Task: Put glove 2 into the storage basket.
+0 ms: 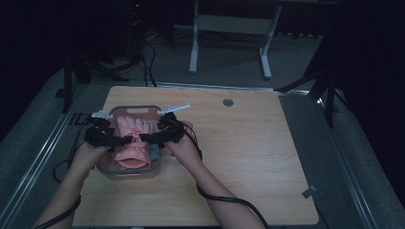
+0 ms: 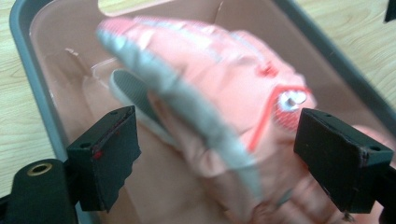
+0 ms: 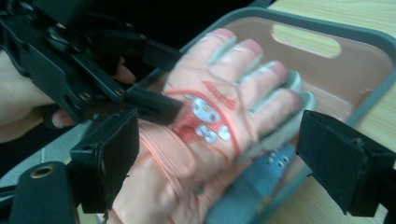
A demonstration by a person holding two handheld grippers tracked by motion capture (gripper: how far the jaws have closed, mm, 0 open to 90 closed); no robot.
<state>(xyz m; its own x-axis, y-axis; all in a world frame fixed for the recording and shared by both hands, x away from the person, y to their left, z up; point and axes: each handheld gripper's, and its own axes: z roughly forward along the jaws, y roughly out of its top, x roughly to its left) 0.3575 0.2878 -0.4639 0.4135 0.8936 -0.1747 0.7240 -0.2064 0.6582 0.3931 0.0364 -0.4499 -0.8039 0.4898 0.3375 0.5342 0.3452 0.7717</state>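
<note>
Table (image 1: 248, 157): pink glove (image 2: 210, 93) between left claw's (image 2: 217, 158) parted jaws.

A pink glove (image 1: 132, 141) with grey-edged fingers (a small cartoon patch on its back) lay back-up in the grey-rimmed tray (image 1: 156, 162). It sat between both grippers' spread black pads (image 3: 109, 154), fingertips pointing away from them.

My left claw (image 1: 125, 140) and right claw (image 1: 144, 138) point inward, tips nearly meeting, both with jaws spread wide, forearms angled in.

The high view is looking down over the whole counter (image 1: 248, 143), while both gripper views are peering close, somewhat blurrily, into the shared tray (image 2: 28, 70) with its pink glove (image 3: 210, 116).
</note>
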